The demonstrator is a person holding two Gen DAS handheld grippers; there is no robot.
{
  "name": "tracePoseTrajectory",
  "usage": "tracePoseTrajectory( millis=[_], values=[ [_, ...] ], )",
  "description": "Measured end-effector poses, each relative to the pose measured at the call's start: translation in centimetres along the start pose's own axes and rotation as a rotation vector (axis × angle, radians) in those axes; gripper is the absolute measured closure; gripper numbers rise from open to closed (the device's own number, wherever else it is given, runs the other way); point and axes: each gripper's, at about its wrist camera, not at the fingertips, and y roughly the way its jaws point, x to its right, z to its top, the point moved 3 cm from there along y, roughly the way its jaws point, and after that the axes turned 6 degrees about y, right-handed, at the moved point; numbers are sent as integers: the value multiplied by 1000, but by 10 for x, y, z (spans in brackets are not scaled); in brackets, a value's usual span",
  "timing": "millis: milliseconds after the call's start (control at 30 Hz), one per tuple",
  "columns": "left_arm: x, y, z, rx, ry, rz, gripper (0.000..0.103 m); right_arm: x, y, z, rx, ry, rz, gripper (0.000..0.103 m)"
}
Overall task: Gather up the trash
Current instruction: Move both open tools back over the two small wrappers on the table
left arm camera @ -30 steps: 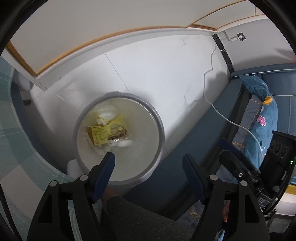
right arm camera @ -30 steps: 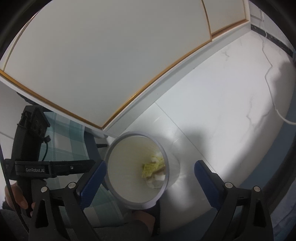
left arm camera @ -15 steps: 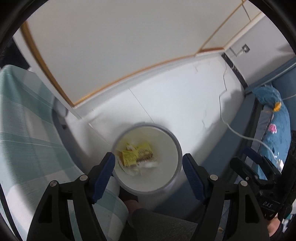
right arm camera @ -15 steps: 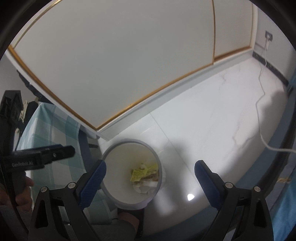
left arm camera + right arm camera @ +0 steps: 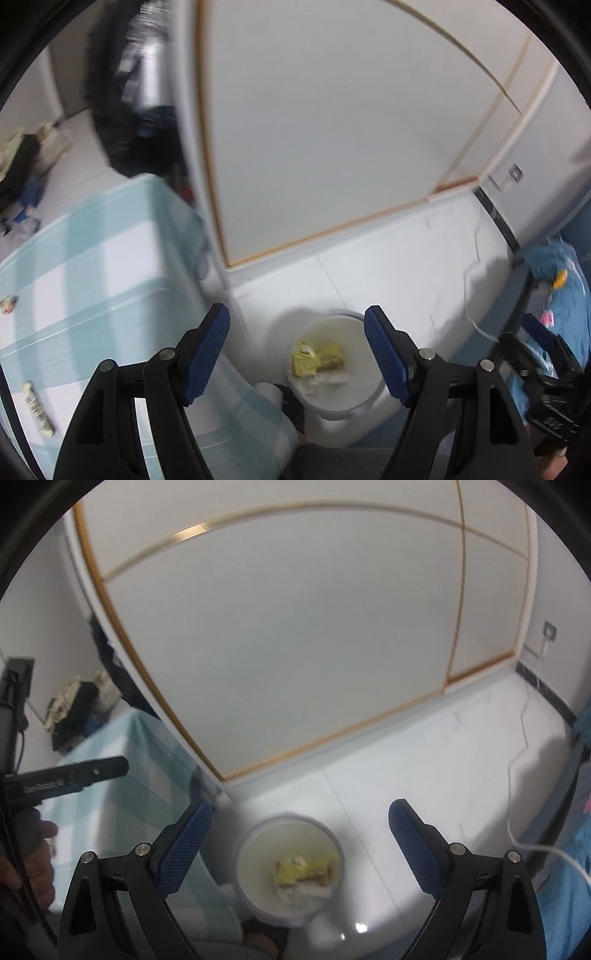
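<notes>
A round white trash bin (image 5: 343, 326) stands on the white floor, with yellow wrappers (image 5: 317, 360) and white scraps inside. My left gripper (image 5: 296, 312) hangs open high above it, with nothing between its blue pads. In the right wrist view the same bin (image 5: 266, 853) and its yellow wrappers (image 5: 303, 867) lie below my right gripper (image 5: 300, 806), which is also open and holds nothing. Two small wrappers (image 5: 37, 413) lie on the teal checked tablecloth (image 5: 92, 258) to the left of the bin; the second (image 5: 7, 302) is near the frame edge.
A white wardrobe door with gold trim (image 5: 295, 646) rises behind the bin. A white cable (image 5: 517, 812) runs over the floor to a wall socket. Blue bedding (image 5: 561, 295) lies at the right. Clutter (image 5: 70, 701) sits on the table's far end.
Both grippers have risen and tilted up, so the bin looks smaller and lower. The checked table with its wrappers has come into the left view. Both stay open.
</notes>
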Motion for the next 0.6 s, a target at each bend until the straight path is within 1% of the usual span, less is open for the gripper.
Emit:
tracePoseTrajectory(
  millis=[133, 233, 300, 367, 433, 600],
  values=[
    [-26, -27, -1, 72, -36, 58, 31, -28, -22, 12, 78, -35, 64, 6],
    [-44, -50, -4, 125, -60, 106, 31, -56, -37, 21, 134, -78, 115, 6],
    [-55, -63, -6, 155, -85, 119, 30, -70, -46, 23, 156, -102, 144, 6],
    [-73, -77, -9, 179, -116, 148, 21, -90, -55, 25, 173, -130, 184, 6],
    [-91, -88, -14, 202, -143, 166, 20, -111, -62, 26, 183, -155, 232, 6],
    [-136, -113, -25, 235, -205, 238, 20, -153, -73, 29, 203, -221, 301, 6]
  ],
)
